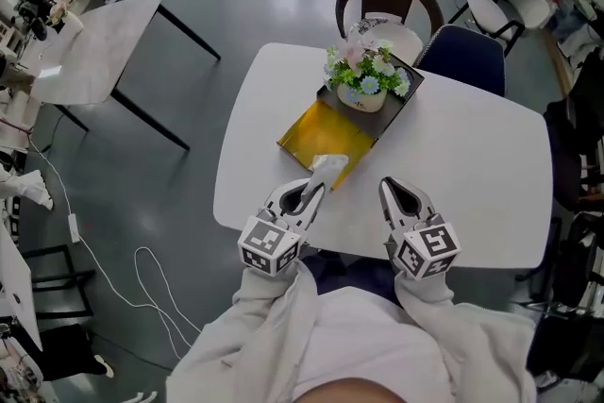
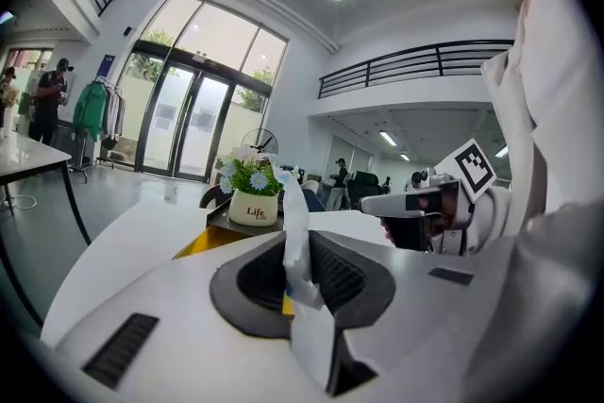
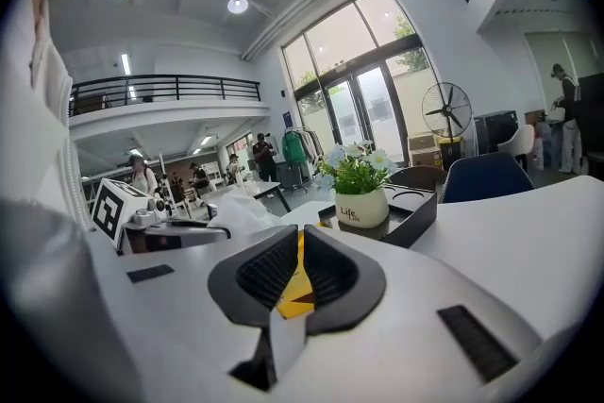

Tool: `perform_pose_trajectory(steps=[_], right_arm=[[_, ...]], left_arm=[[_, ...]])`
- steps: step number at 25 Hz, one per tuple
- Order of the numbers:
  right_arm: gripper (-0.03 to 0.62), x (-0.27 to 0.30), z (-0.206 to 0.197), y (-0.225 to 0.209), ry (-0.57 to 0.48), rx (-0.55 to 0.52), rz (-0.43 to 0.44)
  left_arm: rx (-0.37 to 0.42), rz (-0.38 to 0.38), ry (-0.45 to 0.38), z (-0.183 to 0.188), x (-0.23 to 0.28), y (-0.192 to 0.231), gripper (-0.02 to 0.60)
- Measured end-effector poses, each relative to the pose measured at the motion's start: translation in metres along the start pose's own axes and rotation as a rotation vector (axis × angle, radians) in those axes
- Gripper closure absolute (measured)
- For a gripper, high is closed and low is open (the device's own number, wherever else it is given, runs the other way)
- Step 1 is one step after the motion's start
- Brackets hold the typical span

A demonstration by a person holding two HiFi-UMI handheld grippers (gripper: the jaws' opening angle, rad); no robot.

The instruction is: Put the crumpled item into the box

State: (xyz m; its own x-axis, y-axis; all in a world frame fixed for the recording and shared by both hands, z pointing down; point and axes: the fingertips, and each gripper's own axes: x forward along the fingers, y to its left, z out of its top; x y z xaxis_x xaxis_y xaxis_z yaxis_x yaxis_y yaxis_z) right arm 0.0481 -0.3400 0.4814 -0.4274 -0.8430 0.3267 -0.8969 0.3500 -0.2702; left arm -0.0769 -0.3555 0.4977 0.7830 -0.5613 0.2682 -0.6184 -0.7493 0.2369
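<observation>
Your left gripper (image 1: 315,191) is pinched on the crumpled tissue (image 1: 329,167), already at the near edge of the yellow box (image 1: 321,129), which lies just ahead and slightly right, while your right gripper (image 1: 394,188), nearly closed and empty, sits farther off.

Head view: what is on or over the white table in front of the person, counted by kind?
Grippers with marker cubes: 2, left gripper and right gripper
Crumpled white paper item: 1
Black box with yellow inside: 1
White pot of flowers: 1
Total: 5
</observation>
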Motion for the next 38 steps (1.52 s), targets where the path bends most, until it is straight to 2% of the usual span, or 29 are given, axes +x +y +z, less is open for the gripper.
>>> perform_pose_trajectory(steps=[8, 13, 18, 23, 27, 33, 38], right_arm=[[0.553, -0.002, -0.005, -0.002, 0.009, 0.010, -0.047], [0.553, -0.004, -0.006, -0.009, 0.033, 0.005, -0.057], [0.553, -0.001, -0.005, -0.023, 0.049, 0.014, -0.064], [0.553, 0.003, -0.006, -0.029, 0.054, 0.023, -0.060], [0.553, 0.006, -0.010, -0.032, 0.060, 0.028, -0.050], [0.553, 0.009, -0.011, -0.025, 0.074, 0.032, -0.025], [0.553, 0.010, -0.014, -0.027, 0.076, 0.031, -0.022]], left_arm=[[-0.026, -0.051, 0.099, -0.015, 0.021, 0.012, 0.529], [-0.040, -0.011, 0.153, -0.014, 0.044, 0.028, 0.528], [-0.073, -0.006, 0.223, -0.020, 0.075, 0.041, 0.529], [-0.118, -0.036, 0.321, -0.037, 0.096, 0.046, 0.529], [-0.105, -0.055, 0.400, -0.055, 0.112, 0.050, 0.529], [-0.098, -0.079, 0.501, -0.062, 0.131, 0.056, 0.529], [-0.121, -0.105, 0.581, -0.074, 0.142, 0.062, 0.528]])
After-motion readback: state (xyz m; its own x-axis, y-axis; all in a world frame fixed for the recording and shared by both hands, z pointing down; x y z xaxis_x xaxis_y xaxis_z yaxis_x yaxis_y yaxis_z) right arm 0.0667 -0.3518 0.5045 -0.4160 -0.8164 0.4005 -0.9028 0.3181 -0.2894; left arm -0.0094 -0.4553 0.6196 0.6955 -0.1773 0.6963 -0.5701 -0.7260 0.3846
